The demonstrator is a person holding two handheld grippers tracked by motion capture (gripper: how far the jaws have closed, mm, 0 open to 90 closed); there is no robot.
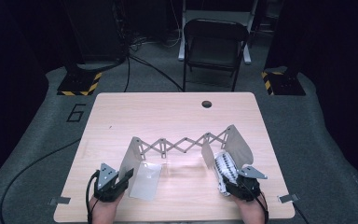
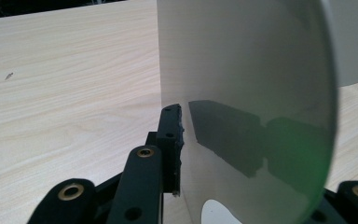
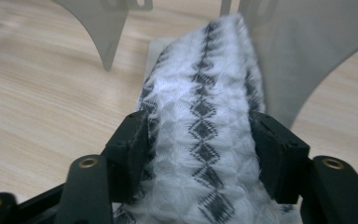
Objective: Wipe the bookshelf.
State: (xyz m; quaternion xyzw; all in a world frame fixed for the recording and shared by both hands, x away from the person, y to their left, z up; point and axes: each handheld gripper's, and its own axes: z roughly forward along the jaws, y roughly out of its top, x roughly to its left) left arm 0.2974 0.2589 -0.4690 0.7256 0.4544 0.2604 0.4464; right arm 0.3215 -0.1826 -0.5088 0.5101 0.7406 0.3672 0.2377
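The wooden table [image 1: 177,112] carries an expandable metal bookend rack [image 1: 179,142], its scissor lattice stretched between two upright end plates, with bare surface open behind and to either side. The left gripper [image 1: 121,179] has its jaws set narrowly astride the left end plate [image 2: 247,93], whether pressing on it cannot be told, while the right gripper [image 3: 200,140] holds a rolled white-and-black patterned cloth [image 3: 205,116] between wide-set jaws, just inside the right end plate [image 1: 237,140]. Risk: with clearance tight there, the soft roll can catch that plate's edge, or slip and unroll if the grip slackens, shifting the light rack toward the near table edge.
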